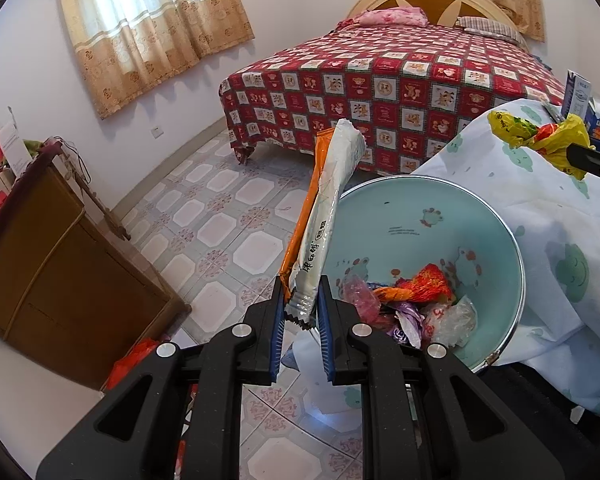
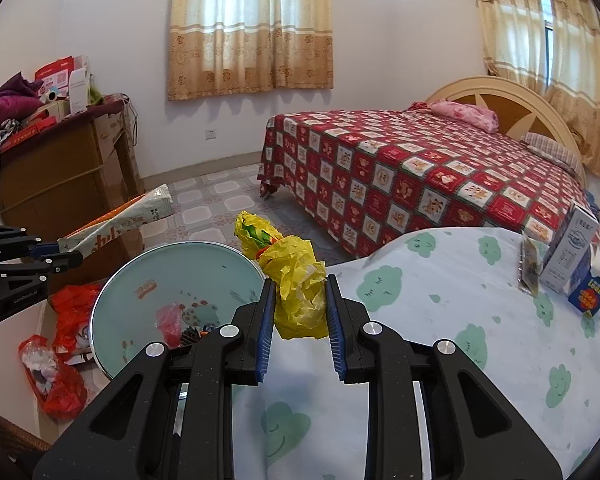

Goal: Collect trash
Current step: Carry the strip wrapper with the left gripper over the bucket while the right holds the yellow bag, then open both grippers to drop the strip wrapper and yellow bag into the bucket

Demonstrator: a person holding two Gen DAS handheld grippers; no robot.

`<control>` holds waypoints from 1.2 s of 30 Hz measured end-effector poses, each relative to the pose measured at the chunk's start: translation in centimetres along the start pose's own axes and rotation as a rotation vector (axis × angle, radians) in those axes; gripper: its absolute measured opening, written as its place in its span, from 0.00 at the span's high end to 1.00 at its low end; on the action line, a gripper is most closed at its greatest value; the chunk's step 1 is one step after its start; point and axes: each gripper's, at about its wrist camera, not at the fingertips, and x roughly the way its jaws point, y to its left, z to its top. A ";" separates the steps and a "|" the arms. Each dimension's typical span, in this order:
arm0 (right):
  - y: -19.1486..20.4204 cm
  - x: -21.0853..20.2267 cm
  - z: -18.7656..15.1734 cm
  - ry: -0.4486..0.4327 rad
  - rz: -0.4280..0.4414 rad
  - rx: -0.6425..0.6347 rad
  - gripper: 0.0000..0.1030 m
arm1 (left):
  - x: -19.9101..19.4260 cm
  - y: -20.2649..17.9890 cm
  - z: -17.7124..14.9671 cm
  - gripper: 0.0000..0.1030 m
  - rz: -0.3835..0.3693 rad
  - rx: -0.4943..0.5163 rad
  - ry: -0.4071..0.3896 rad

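The wrapper point(image 1: 324, 216) in the left gripper point(image 1: 300, 312) is glossy crinkled foil-plastic, white over orange. The yellow bag point(image 2: 300, 292) between the right gripper point(image 2: 300, 320) fingers is thin, wrinkled, slightly shiny plastic. Both grippers are matt black plastic with ribbed blue pads point(image 1: 275, 336). The bin point(image 1: 420, 216) is smooth pale-blue plastic with a shiny metal rim. The tablecloth point(image 2: 440, 340) is soft matt cloth; the floor point(image 1: 220, 216) glossy tile; the cabinet point(image 1: 60, 248) wood

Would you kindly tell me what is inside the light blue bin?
The bin holds crumpled wrappers: an orange-red one, pink plastic and clear plastic. Anything beneath them is hidden.
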 end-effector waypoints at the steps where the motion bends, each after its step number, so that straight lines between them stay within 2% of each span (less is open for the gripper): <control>1: 0.0 0.0 0.0 0.000 0.001 -0.001 0.76 | 0.0 0.0 0.0 0.85 0.002 -0.002 0.002; 16: 1.3 0.6 0.8 0.001 0.033 -0.036 0.75 | 0.2 1.0 -0.4 0.84 0.009 -0.023 0.012; 21: 2.1 0.9 0.8 0.000 0.059 -0.056 0.74 | 0.0 0.9 -0.3 0.79 -0.009 -0.030 0.008; 23: 2.2 1.0 0.8 -0.008 0.079 -0.059 0.68 | -0.2 0.8 -0.3 0.74 -0.016 -0.033 0.005; 24: 2.2 1.0 0.7 -0.016 0.074 -0.061 0.59 | -0.3 0.7 -0.2 0.70 -0.019 -0.034 0.004; 25: 2.2 1.0 0.6 -0.016 0.075 -0.059 0.56 | -0.4 0.7 -0.2 0.65 -0.023 -0.034 -0.001; 27: 2.4 1.1 0.5 -0.015 0.075 -0.056 0.55 | -0.5 0.5 -0.2 0.62 -0.032 -0.033 -0.005; 29: 2.2 0.8 0.3 -0.021 0.067 -0.045 0.54 | -0.8 0.5 -0.1 0.41 -0.034 -0.042 -0.016; 31: 2.0 0.4 0.2 -0.028 0.061 -0.029 0.53 | -1.2 0.4 0.0 0.38 -0.037 -0.043 -0.032; 34: 1.2 -1.4 -0.3 -0.039 0.027 0.020 0.51 | -2.2 0.4 0.2 0.20 -0.050 -0.071 -0.067; 36: 0.8 -2.7 -0.4 -0.052 0.002 0.042 0.51 | -2.9 0.3 0.3 0.19 -0.058 -0.073 -0.087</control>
